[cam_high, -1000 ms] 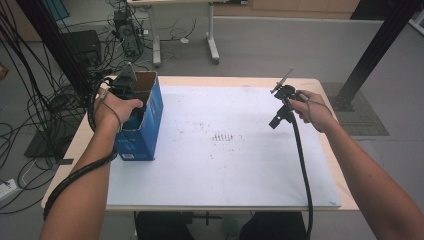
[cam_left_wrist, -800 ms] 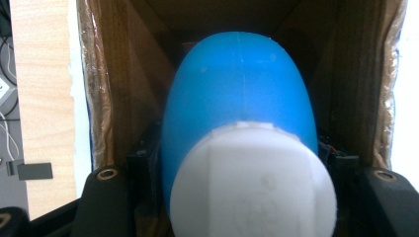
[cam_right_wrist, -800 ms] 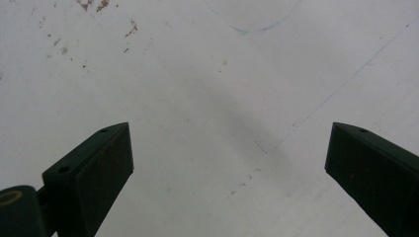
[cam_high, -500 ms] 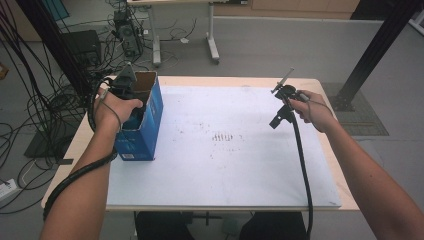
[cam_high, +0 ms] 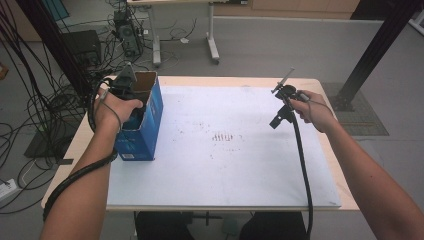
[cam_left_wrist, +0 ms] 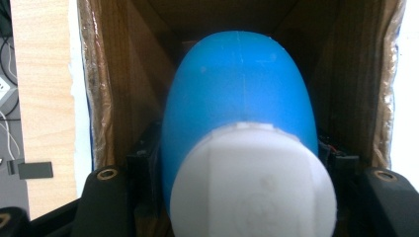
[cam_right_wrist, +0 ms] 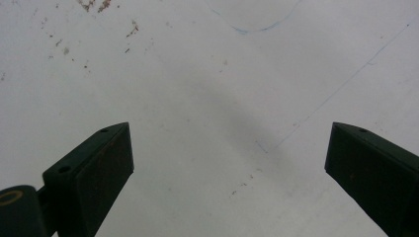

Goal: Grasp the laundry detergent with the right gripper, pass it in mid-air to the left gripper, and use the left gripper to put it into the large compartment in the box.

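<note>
A tall blue cardboard box [cam_high: 150,120] stands open-topped at the table's left edge. My left gripper [cam_high: 131,106] reaches down into it. In the left gripper view, the gripper [cam_left_wrist: 239,160] is shut on a blue bottle [cam_left_wrist: 237,89] with a white cap [cam_left_wrist: 252,187], and the box's brown inner walls [cam_left_wrist: 111,89] close in on both sides. My right gripper [cam_high: 276,121] hangs over the right part of the white sheet [cam_high: 225,170]. The right gripper view has its jaws spread wide, so the gripper [cam_right_wrist: 230,148] is open over bare paper.
The white sheet covers most of the wooden table [cam_high: 330,95] and carries faint dark marks [cam_high: 223,136] near its middle. Cables [cam_high: 35,115] and equipment lie on the floor to the left. A black post [cam_high: 375,50] stands at the far right.
</note>
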`<state>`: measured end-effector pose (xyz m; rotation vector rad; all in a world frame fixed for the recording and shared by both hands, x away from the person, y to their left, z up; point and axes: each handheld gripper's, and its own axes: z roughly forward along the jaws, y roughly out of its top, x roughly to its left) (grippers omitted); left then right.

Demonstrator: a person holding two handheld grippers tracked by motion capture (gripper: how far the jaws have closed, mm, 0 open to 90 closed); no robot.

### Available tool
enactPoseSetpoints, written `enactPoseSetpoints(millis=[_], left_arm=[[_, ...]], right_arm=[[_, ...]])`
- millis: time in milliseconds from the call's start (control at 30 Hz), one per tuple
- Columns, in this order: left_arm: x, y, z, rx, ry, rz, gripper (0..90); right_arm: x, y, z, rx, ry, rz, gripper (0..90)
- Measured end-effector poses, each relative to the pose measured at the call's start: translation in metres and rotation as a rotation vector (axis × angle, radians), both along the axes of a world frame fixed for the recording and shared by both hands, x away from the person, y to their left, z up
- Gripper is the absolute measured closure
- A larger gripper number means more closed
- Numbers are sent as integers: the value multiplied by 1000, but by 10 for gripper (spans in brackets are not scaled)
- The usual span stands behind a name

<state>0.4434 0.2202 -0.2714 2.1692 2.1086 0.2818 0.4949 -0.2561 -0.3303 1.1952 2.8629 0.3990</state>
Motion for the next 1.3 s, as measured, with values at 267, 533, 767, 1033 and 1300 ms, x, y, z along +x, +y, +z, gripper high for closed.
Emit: enactPoseSetpoints(millis=[267, 533, 767, 1033, 1300], left_arm=[[1, 1, 0, -3, 0, -3, 373], [0, 3, -4, -9, 8, 4, 328], [-1, 4, 0, -20, -2, 7, 324], [-2, 3, 16, -14, -18, -3, 316], [-6, 1, 34, -8, -41, -15, 307]], right_arm=[[-1, -2, 0, 1, 2, -6, 44], [-1, -1, 0, 1, 4, -4, 45], [-1, 1, -1, -3, 5, -1, 45], [-1, 2, 0, -4, 5, 0, 45], [-1, 2, 0, -4, 5, 0, 45]])
